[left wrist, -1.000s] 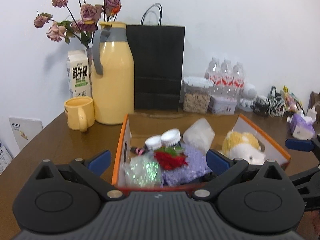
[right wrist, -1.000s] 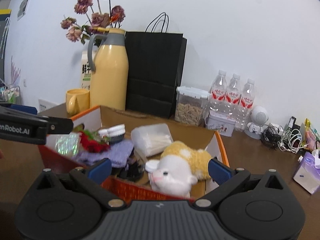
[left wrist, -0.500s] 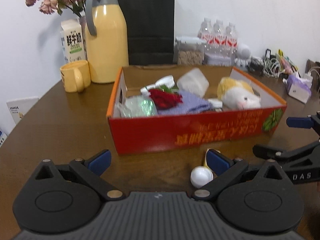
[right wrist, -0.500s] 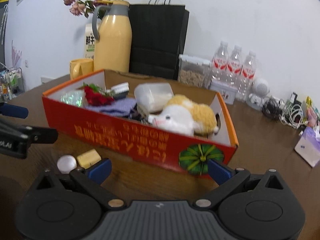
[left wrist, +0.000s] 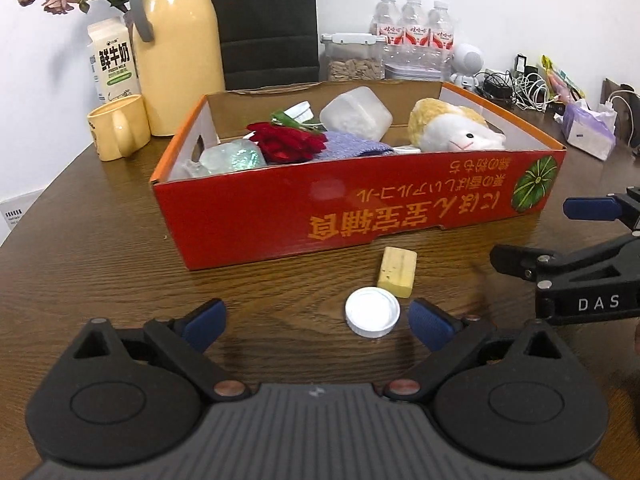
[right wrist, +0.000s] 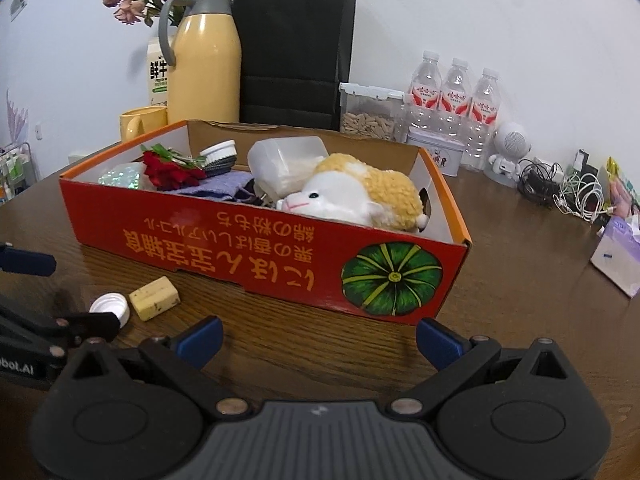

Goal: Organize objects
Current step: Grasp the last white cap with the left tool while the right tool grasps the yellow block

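A red cardboard box point(left wrist: 360, 216) point(right wrist: 256, 248) stands on the brown table and holds a plush toy point(left wrist: 452, 128) point(right wrist: 360, 196), a red rose point(left wrist: 288, 142), a purple cloth point(left wrist: 352, 148), a clear plastic tub point(left wrist: 356, 114) and a glittery ball point(left wrist: 236, 156). In front of the box lie a white cap point(left wrist: 372, 311) point(right wrist: 112, 307) and a yellow eraser block point(left wrist: 397, 266) point(right wrist: 154, 298). My left gripper point(left wrist: 318, 324) is open and empty, just before the cap. My right gripper point(right wrist: 318, 338) is open and empty, before the box's right corner.
Behind the box stand a yellow thermos point(left wrist: 176, 48), a yellow mug point(left wrist: 118, 126), a milk carton point(left wrist: 114, 64), a black paper bag point(right wrist: 294, 52), a seed jar point(right wrist: 370, 114), three water bottles point(right wrist: 456, 96), a tangle of cables point(right wrist: 560, 188) and a tissue pack point(left wrist: 588, 132).
Both grippers have pulled back and down from over the box to the table in front of it. The cap and eraser block have come into view.
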